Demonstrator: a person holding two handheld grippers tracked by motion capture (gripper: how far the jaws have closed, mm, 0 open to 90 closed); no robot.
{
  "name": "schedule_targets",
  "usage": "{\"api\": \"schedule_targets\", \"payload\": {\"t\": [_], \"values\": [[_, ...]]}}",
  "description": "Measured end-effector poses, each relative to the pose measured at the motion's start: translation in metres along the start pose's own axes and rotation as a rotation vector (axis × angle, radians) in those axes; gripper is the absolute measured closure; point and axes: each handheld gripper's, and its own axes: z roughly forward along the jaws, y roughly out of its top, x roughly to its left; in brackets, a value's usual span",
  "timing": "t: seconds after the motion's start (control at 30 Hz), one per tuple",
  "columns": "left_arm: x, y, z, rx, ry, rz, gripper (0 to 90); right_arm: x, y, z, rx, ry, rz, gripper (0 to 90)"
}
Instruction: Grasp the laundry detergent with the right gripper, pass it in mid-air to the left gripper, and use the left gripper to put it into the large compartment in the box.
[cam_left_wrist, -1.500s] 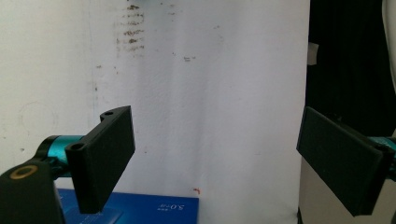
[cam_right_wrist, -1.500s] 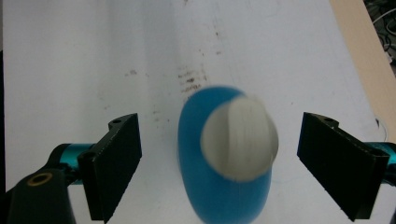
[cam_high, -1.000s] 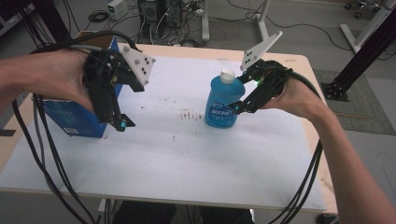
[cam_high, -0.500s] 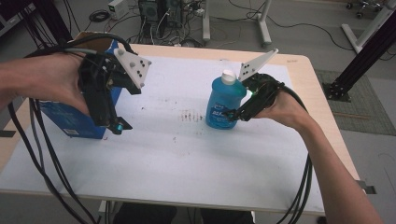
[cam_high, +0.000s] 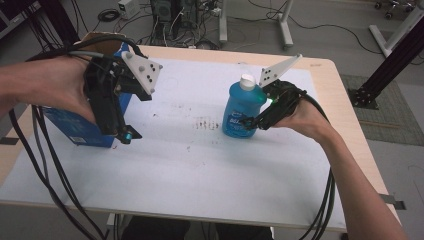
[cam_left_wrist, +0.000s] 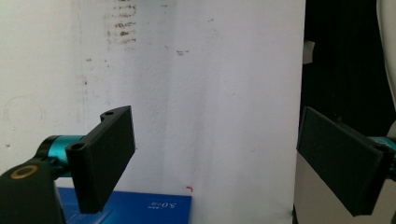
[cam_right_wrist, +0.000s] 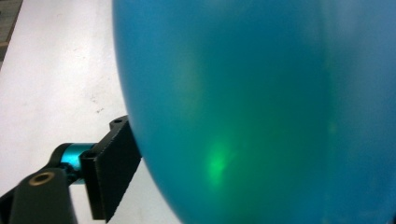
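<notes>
Upright blue bottle, cap topmost

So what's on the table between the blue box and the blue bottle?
In the high view, nothing stands between the box and the bottle: just white table with a patch of small dark marks.

A blue bottle looms close; the hand-held gripper's left jaw at 7 o'clock touches it, white desk behind.
</notes>
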Motion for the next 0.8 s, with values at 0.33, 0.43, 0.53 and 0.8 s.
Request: {"api": "schedule_targets", "payload": {"t": [0.33,0.43,0.53,0.8], "values": [[0.0,-0.0004,0.0009,-0.001,0.0,-0.006,11.5,-0.0007,-0.0006,0.0039,0.002,0.006,0.004,18.7],[0.0005,-0.0011,0.001,0.002,0.0,-0.002,11.5,-0.0014,-0.0011,0.0046,0.003,0.006,0.003,18.9],[0.0003,-0.0014,0.0014,0.0,0.002,-0.007,11.5,-0.0009,-0.0008,0.0031,-0.005,0.011,-0.005,24.6],[0.0008,-0.0014,0.0021,0.001,-0.001,-0.006,11.6,-0.0008,-0.0006,0.0019,-0.017,0.01,-0.009,27.0]]}}
